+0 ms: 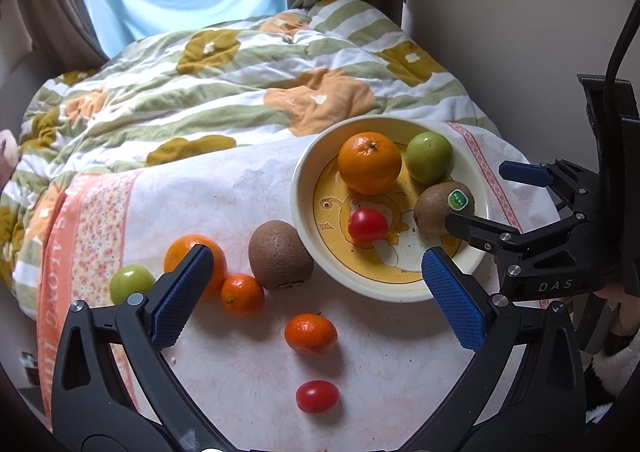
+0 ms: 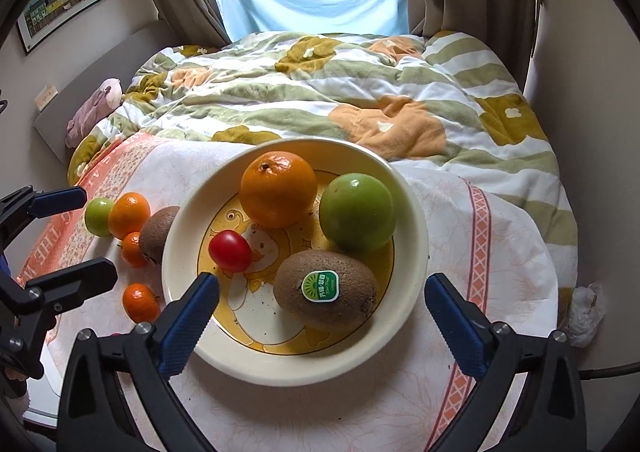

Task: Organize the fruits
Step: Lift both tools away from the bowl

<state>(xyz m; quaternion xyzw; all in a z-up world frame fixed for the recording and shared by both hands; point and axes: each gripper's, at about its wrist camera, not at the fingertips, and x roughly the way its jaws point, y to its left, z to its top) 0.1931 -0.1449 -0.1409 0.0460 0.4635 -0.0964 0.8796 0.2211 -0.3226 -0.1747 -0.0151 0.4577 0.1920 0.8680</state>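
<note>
Fruits, ten pieces, on a white cloth with an orange patterned border point(image 1: 84, 220) spread over a bed. Loose on the cloth, left to right in the left wrist view: small green round fruit point(image 1: 131, 283); medium orange point(image 1: 192, 258), partly behind a blue finger pad; small mandarin point(image 1: 242, 294), just beside it; brown fuzzy kiwi point(image 1: 280, 255), touching the outer wall of the bowl; second small mandarin point(image 1: 311, 333), nearer the camera; red cherry tomato point(image 1: 317, 396), nearest of all. Cream round bowl with yellow duck picture point(image 2: 412, 236) holds four: red cherry tomato point(image 2: 229, 251), large orange point(image 2: 278, 189), kiwi with green sticker point(image 2: 325, 290), large green round fruit point(image 2: 357, 212). Left gripper point(image 1: 318, 292): fingers spread wide, empty, above the loose fruit. Right gripper point(image 2: 322, 308): fingers spread wide, empty, at the bowl's near rim. Beyond: striped floral quilt point(image 2: 320, 92).
</note>
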